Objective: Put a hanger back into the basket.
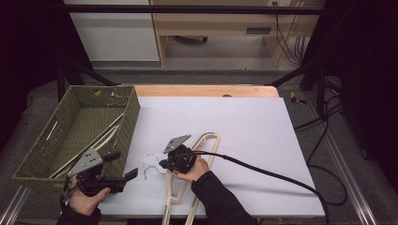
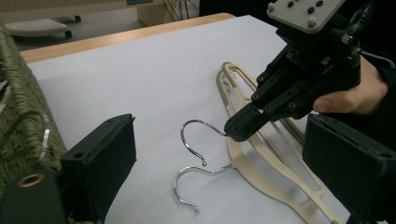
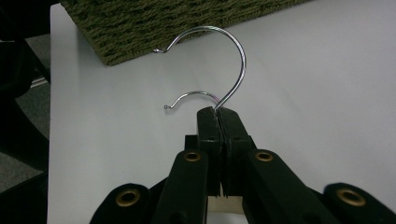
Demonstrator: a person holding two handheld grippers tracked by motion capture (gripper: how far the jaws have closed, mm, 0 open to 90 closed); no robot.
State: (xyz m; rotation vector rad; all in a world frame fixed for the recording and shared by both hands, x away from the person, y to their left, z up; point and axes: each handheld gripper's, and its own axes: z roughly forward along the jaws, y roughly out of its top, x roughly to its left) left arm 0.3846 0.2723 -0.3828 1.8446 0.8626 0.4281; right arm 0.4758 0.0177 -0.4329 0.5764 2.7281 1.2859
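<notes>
Beside the woven basket, which sits on the near left part of the tabletop, everything else can be placed. Inside the basket lie a few pale hangers, slanting along its floor toward its right wall. Just right of the basket's near right corner, on the white sheet, lie two cream plastic hangers, stacked, their bodies running toward the near edge and their metal hooks turned toward the basket. The right gripper is to the right of the basket, over the hangers' necks, held in a hand; its jaws are pressed fully together on the shank of the upper hook, which rises in a chrome curve toward the basket's wall. The lower hook lies flat on the sheet, just under it and nearer the gripper. The left gripper is at the basket's near right corner, well short of the hooks; its jaws stand wide apart with nothing between them, and it grips nothing.
</notes>
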